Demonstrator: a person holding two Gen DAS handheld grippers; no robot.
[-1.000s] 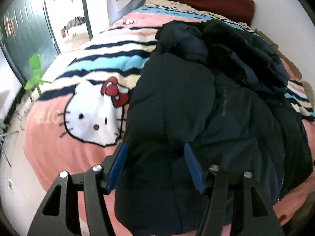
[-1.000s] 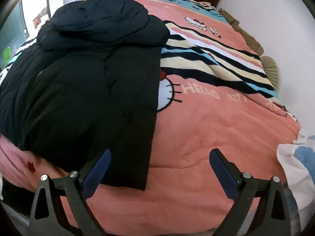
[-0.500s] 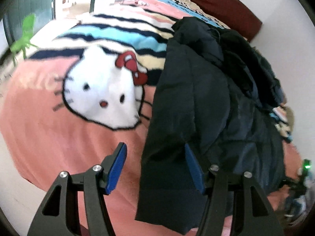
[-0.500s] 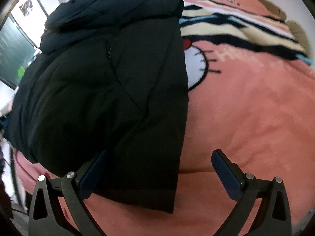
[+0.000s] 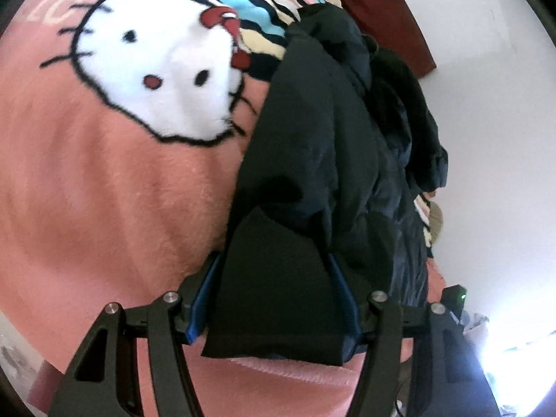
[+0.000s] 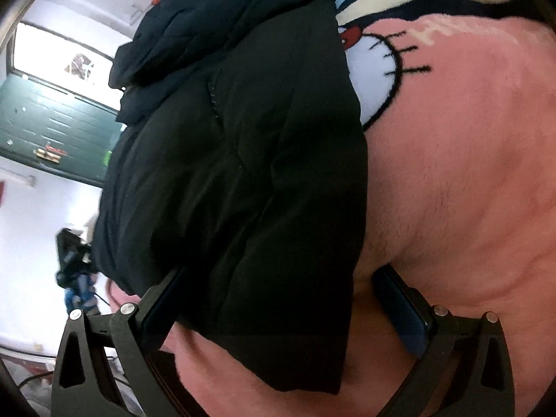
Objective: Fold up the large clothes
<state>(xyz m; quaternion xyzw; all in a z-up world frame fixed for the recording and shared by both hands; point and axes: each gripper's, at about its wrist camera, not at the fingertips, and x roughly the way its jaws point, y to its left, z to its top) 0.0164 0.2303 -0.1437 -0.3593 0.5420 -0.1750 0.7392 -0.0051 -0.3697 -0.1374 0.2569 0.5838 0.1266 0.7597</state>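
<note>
Jacket (image 5: 312,146) first — a big dark padded one, lying lengthwise on the bed with its hood (image 6: 215,17) bunched at the far end and its hem hanging toward me at the near edge. Under it I see a pink fleece blanket (image 5: 104,208) printed with a white cartoon cat face (image 5: 163,69) wearing a red bow, and beyond that bands of blue, cream and dark stripes (image 5: 257,3).

My left gripper (image 5: 274,299) straddles one near corner of the hem; the dark cloth fills the gap between its blue pads (image 5: 338,288), but I cannot tell whether they actually press on it. My right gripper (image 6: 278,312) stands spread wide over the other near corner — one finger lies under the jacket's edge, the other rests apart on bare blanket, so nothing is clamped there.

Around the bed: a dark red headboard (image 5: 382,14) against a white wall (image 5: 493,139) in the left view, and in the right view a green door (image 6: 52,132) beside a bright window (image 6: 62,59).
</note>
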